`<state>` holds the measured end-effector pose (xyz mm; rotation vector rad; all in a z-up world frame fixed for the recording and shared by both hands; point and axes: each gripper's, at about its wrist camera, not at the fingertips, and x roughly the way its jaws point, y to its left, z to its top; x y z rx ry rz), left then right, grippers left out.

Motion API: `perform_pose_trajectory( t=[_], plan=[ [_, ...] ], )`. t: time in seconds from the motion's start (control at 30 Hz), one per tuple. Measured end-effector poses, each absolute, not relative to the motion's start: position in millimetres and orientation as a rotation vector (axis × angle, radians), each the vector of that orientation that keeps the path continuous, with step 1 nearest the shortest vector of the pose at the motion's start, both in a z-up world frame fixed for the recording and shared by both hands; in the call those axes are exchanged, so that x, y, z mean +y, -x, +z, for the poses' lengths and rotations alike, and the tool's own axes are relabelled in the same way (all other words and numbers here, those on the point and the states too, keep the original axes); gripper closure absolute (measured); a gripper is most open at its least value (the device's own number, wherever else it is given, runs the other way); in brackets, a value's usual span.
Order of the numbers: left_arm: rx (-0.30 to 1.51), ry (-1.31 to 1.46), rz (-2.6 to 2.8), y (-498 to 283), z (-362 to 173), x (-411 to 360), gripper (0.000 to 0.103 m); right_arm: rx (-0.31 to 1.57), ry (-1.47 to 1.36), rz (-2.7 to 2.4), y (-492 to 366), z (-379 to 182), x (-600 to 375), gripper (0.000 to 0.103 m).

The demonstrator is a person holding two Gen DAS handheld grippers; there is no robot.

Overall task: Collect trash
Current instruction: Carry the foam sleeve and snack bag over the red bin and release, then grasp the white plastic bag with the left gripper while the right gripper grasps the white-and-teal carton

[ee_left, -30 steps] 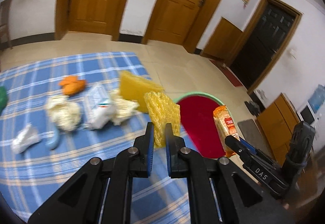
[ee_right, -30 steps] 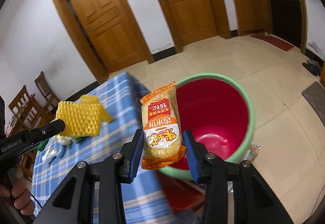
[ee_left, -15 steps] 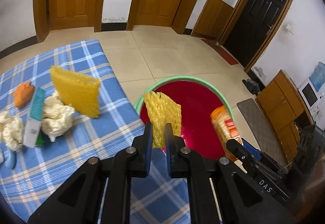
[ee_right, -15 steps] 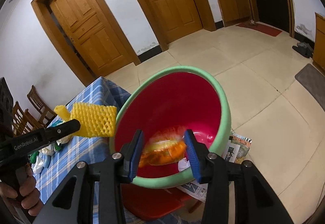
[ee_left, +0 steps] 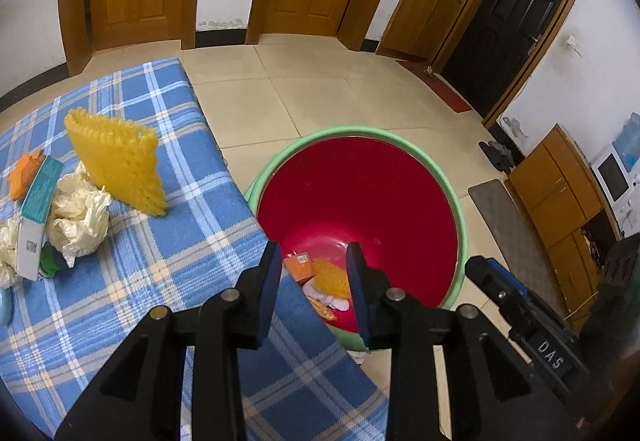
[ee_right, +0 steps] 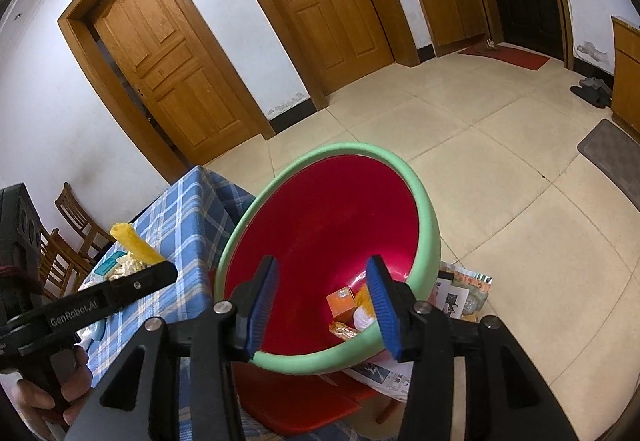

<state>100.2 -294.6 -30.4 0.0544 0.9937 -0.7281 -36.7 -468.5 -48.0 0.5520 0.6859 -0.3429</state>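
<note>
Trash is seen in two places: some lies at the bottom of the red basin (ee_left: 360, 201) with the green rim, and more is left on the blue plaid tablecloth (ee_left: 160, 261). The left gripper (ee_left: 314, 289) is held with its jaws spread wide and nothing between them, poised over the near edge of the basin, just past the table's edge. The right gripper (ee_right: 322, 305) is likewise opened wide and empty, held over the basin's near rim. Below and between the fingers of each, a yellow foam net sleeve (ee_left: 330, 277), a small orange box (ee_left: 300, 267) and white scraps are seen resting inside the basin, apart from the pads. On the cloth, well to the left of the left gripper, another yellow foam net (ee_left: 116, 165) is propped upright against crumpled white paper (ee_left: 80, 217), beside a teal and white carton (ee_left: 34, 213). "DAS" is printed on the right tool as seen from the left camera, and "GenRobot.AI" is read on the left tool as seen from the right camera. Printed packaging (ee_right: 460, 293) lies on the floor beside the basin; its text cannot be read.
</note>
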Motion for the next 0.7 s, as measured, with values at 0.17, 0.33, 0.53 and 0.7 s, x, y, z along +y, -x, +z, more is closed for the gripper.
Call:
perform_pose_trajectory(
  t=[0.17,0.33,0.53,0.7],
  plan=[
    [0.991,-0.047,-0.721,-96,-27,-281,0.07,0.682,-0.544,-0.33,35,-41,-460,0.046],
    [0.974,-0.03,-0.694,-97,-20,-258,0.07,0.681,-0.527,-0.305,30,-33,-445,0.042],
    [0.944,0.0,-0.639,-103,-11,-216,0.07,0.684,-0.501,-0.269,20,-21,-418,0.039],
    [0.934,0.032,-0.576,-110,-8,-178,0.07,0.693,-0.479,-0.24,11,-16,-395,0.038]
  ],
)
